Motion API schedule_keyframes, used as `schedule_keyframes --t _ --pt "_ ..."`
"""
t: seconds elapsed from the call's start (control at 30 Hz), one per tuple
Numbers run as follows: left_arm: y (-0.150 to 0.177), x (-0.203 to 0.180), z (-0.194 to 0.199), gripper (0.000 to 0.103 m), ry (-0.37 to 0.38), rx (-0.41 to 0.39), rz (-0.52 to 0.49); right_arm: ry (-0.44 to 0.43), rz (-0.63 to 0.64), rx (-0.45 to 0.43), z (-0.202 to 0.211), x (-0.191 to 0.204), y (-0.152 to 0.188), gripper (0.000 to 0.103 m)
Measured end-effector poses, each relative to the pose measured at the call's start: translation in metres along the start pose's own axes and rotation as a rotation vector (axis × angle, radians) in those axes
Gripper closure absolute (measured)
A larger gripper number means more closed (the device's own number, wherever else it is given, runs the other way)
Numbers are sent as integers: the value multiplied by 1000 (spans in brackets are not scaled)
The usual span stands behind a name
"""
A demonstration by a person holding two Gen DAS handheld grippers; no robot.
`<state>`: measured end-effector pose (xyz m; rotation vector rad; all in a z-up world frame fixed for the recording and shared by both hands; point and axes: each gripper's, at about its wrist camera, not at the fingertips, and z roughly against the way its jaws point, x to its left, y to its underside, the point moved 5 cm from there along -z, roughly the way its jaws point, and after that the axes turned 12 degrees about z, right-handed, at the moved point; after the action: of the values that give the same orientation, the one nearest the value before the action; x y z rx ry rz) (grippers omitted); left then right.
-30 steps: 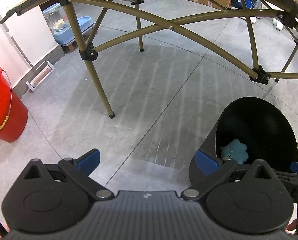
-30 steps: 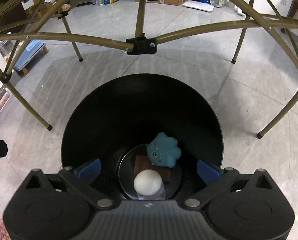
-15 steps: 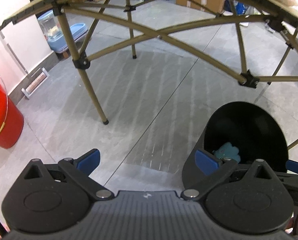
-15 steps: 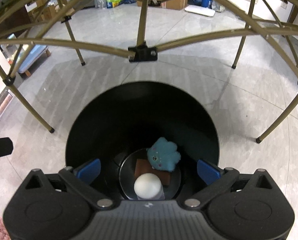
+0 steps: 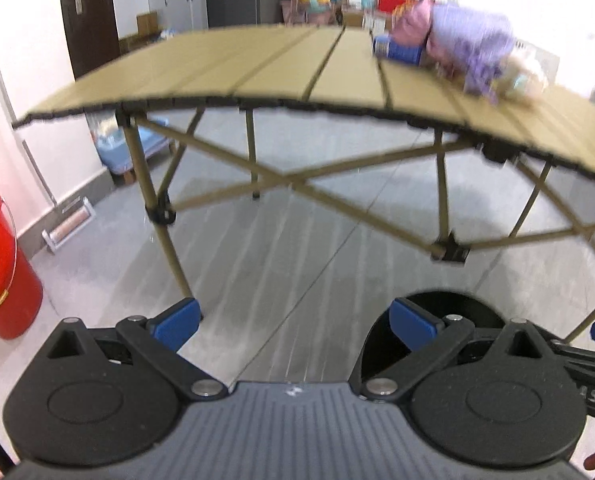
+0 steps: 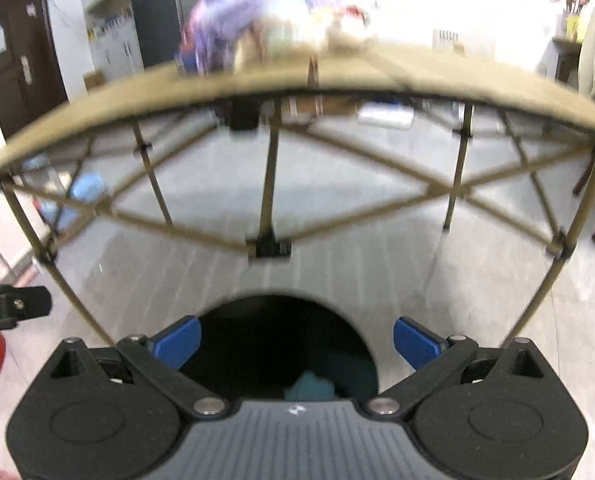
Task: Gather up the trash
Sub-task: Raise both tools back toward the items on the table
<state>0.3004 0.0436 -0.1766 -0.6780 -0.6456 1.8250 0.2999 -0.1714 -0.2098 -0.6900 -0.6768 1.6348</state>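
We see matt, slatted tan panels on the folding table (image 5: 281, 76), over thin tubular legs with black plastic joints. The floor (image 5: 297, 240) is smooth, glossy grey tile. The red bucket (image 5: 1, 272) is glossy plastic.

Home room, folding table (image 5: 281, 76), red bucket (image 5: 1, 272)
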Motion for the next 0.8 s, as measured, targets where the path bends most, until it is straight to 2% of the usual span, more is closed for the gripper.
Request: schedule_keyframes --t 0.17,0.37,0.6,0.8 --pt "-22 -11 19 0 29 -82 13 -13 27 -147 33 -10 -25 0" --pt "-49 -19 28 0 40 -147 31 -56 11 -249 51 -24 -56 0" --pt "-76 -41 28 0 77 -181 28 31 9 -325 51 -43 -95 0" --pt "-95 -67 22 0 111 -196 11 32 10 -402 38 -48 -127 0"
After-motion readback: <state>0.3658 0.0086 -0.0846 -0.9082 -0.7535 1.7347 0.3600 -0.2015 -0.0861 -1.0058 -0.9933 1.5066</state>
